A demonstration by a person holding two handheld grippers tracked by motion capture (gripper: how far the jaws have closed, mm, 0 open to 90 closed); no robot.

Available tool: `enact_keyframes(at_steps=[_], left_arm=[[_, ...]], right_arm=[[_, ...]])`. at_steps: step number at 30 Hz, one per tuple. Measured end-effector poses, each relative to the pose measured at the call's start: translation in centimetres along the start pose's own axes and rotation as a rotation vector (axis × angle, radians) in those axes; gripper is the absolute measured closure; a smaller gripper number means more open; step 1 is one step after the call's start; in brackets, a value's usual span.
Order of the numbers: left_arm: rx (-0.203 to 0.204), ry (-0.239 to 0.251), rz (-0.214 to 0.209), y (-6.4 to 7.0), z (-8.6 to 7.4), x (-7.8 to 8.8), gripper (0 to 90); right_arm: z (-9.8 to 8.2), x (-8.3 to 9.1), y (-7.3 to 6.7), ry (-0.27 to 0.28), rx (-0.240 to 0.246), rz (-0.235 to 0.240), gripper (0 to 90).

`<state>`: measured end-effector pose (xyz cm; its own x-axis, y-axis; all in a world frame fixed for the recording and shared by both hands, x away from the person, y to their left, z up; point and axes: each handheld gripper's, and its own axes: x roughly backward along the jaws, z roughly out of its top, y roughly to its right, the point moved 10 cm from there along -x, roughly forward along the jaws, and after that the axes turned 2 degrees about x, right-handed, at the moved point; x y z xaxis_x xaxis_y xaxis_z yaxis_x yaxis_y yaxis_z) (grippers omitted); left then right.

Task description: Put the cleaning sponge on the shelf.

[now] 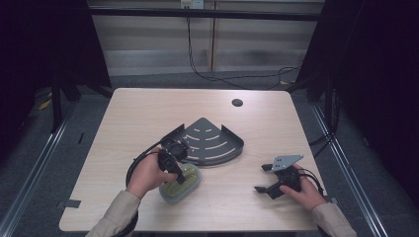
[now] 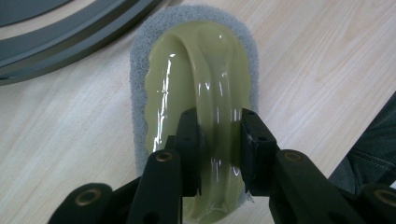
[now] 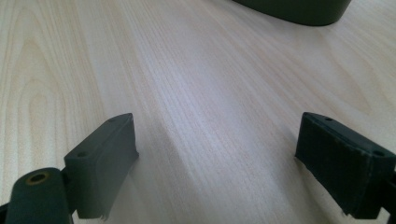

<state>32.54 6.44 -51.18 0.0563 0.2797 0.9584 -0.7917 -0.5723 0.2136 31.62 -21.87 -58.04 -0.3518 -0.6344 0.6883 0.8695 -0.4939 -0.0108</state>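
A pale wood-grain worktop (image 1: pixel 148 113) is filling the middle of the high view, with a round black cable hole (image 1: pixel 237 102) sitting toward one o'clock near its far edge. A dark grey quarter-round corner shelf (image 1: pixel 210 140), slotted with curved openings, is lying flat close to the centre. Beyond the twelve o'clock edge, black cables (image 1: pixel 237 78) are trailing across the grey floor (image 1: pixel 148 80) below a pale wall panel.

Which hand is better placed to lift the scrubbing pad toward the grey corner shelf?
The left. Its tongs are shut on the scrubbing pad's green handle, right beside the corner shelf. The right tongs stand open over bare table, apart from both.
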Motion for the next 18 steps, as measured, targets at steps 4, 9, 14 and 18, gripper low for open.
enact_keyframes(at_steps=[4,9,14,18], left_arm=[[0.014,0.018,-0.003,-0.1,0.0,0.9,71.8],[0.003,0.030,0.004,-0.3,0.1,1.8,71.8],[0.001,0.043,0.005,-0.4,0.4,2.7,71.8],[0.014,0.064,0.001,-0.5,0.6,3.3,71.8]], right_arm=[[0.0,0.0,0.0,0.000,0.000,0.001,11.7],[0.0,0.0,0.0,0.000,0.000,0.000,11.7],[0.0,0.0,0.0,0.000,0.000,0.001,11.7],[0.0,0.0,0.0,0.000,0.000,0.001,11.7]])
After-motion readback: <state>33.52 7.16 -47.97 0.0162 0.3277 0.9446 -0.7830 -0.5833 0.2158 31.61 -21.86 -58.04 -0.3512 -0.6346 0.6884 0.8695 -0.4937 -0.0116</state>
